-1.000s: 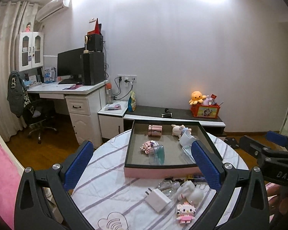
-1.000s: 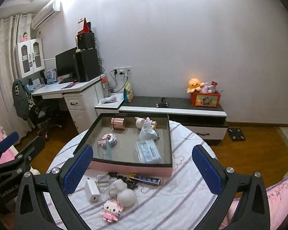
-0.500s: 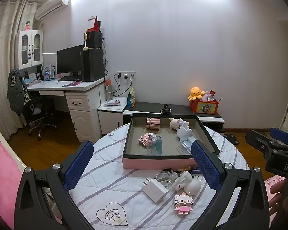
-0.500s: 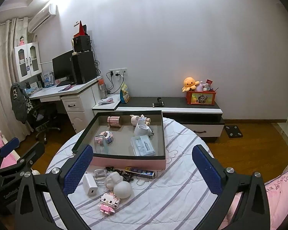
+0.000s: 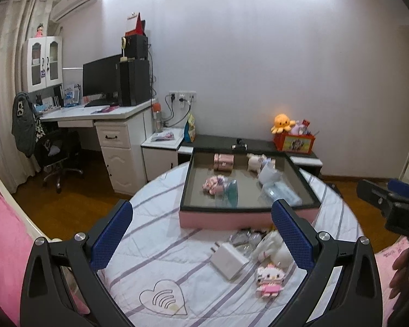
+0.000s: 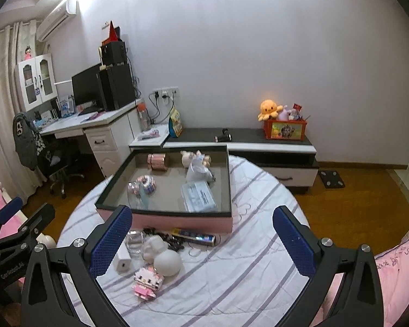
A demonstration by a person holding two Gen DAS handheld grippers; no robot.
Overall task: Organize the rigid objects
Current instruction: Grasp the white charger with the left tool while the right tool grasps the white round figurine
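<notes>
A pink tray [image 5: 248,218] [image 6: 182,222] with a dark rim stands on a round striped table [image 5: 163,234] [image 6: 248,245] and holds several small items. In front of it lie a white charger [image 5: 229,256] [image 6: 122,261], a Hello Kitty block figure [image 5: 268,279] [image 6: 147,282], a white figurine [image 5: 272,246] [image 6: 162,256], a clear glass piece [image 6: 135,244] and a long narrow box [image 6: 193,238]. My left gripper [image 5: 201,234] is open and empty above the near table. My right gripper [image 6: 201,234] is open and empty, also short of the loose items.
A white desk [image 5: 101,120] with a monitor and an office chair [image 5: 57,152] stand at the left. A low black cabinet [image 6: 240,139] with an orange toy box [image 6: 283,129] runs along the wall. Pink bedding [image 5: 2,245] [image 6: 395,272] flanks the table.
Both grippers have drawn back and lifted a little from the table; the tray and loose items sit lower and farther in view. Both jaws stay open.
</notes>
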